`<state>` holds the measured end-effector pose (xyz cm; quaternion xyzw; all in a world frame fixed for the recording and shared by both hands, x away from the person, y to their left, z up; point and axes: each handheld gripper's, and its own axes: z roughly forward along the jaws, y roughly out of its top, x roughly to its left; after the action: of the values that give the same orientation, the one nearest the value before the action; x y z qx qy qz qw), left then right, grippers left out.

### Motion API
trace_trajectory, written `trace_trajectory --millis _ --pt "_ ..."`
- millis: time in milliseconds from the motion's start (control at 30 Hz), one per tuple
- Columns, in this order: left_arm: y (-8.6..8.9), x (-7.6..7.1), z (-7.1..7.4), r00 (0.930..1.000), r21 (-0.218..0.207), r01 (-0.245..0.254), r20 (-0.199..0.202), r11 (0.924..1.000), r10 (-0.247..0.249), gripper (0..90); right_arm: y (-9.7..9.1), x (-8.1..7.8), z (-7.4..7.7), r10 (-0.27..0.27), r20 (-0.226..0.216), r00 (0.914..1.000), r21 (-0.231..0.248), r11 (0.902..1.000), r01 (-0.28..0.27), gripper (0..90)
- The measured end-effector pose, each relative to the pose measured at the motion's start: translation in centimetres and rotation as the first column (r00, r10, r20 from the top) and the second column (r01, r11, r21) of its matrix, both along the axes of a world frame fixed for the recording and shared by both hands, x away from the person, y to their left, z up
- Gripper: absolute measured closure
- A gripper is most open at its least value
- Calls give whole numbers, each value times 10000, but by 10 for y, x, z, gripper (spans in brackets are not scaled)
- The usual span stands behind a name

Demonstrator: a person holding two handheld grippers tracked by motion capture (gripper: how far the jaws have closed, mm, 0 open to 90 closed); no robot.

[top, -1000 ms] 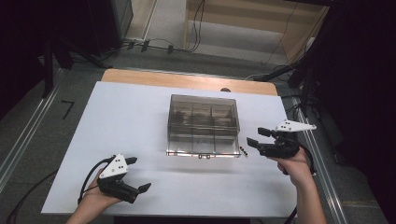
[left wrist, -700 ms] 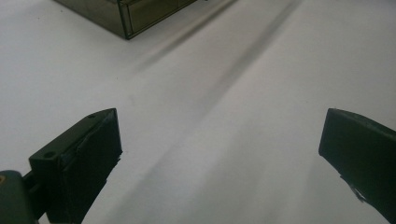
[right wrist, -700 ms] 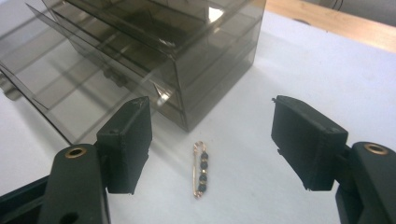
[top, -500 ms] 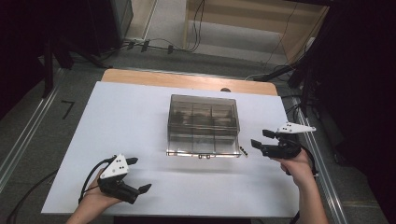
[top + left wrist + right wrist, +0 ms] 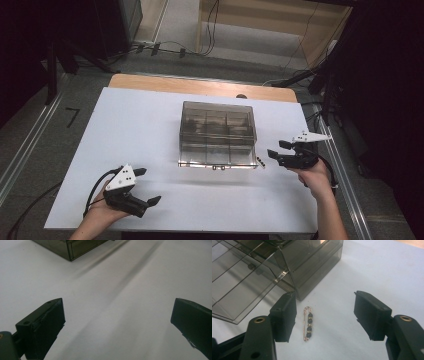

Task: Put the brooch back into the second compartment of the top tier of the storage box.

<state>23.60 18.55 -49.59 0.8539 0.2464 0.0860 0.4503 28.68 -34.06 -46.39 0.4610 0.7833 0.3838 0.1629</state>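
Note:
A smoky clear compartment box stands mid-table, its lid folded flat toward me. A gold safety pin with black beads lies on the white sheet by the box's near right corner; from above it is a small dark mark. My right gripper hovers low over it, open; its jaws have just been closing a little, with the pin between them nearer the left pad, untouched. In the high view the right gripper sits right of the box. My left gripper rests open at the front left, nothing between its jaws.
The open lid lies just left of the right gripper's left jaw. A white sheet covers the table, with a wooden strip along the far edge. Cables run on the floor beyond, and a metal rail borders the right side.
The right gripper has sunk a little toward the table beside the box's corner. The left gripper has stayed where it was.

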Motion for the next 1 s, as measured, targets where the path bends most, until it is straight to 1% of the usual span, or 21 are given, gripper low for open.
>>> trace_trajectory --millis 33,100,167,267,300,367,400,433,533,600,633,800,1000 --pt "0 0 0 10000 -8 -5 -2 10000 5 0 0 1 -2 -24 -41 10000 87 10000 24 350" --pt "0 0 0 10000 -34 -25 -21 10000 25 0 -1 2 -4 -31 -102 9999 -38 10000 30 377" --pt "1 1 0 10000 -38 -56 -19 10000 56 0 -1 4 -7 -34 -220 9998 22 10000 34 413" --pt "1 1 0 10000 -45 -60 -28 10000 60 0 0 6 -12 49 -350 9994 -78 10000 -51 463" --pt "0 0 0 10000 -35 -61 -22 10000 61 0 0 7 -13 25 -414 9991 -21 10000 -26 487" --pt "0 0 -1 10000 -43 -62 -23 10000 61 0 1 8 -16 90 -457 9989 -124 9999 -96 525" --pt "0 0 -1 10000 -38 -65 -23 10000 65 0 2 8 -17 114 -554 9984 -144 9998 -122 539" --pt "0 1 -1 10000 -55 -75 -24 10000 74 0 3 9 -19 138 -624 9980 -108 9998 -145 550" --pt "1 1 0 9999 -79 -120 -11 9999 120 0 4 10 -21 118 -711 9974 -309 9994 -141 575" --pt "0 1 0 9999 -53 -120 -14 9999 120 0 4 10 -22 90 -728 9973 -218 9997 -106 601" --pt "0 1 -1 9999 -68 -125 -13 9999 125 0 5 11 -23 74 -704 9975 -275 9996 -94 604" --pt "0 1 0 9999 -69 -103 -35 9999 103 0 10 13 -29 122 -927 9956 -442 9989 -163 657" --pt "2 1 -1 9999 -75 -113 -22 9999 113 0 11 14 -31 144 -1025 9946 -413 9990 -187 701"
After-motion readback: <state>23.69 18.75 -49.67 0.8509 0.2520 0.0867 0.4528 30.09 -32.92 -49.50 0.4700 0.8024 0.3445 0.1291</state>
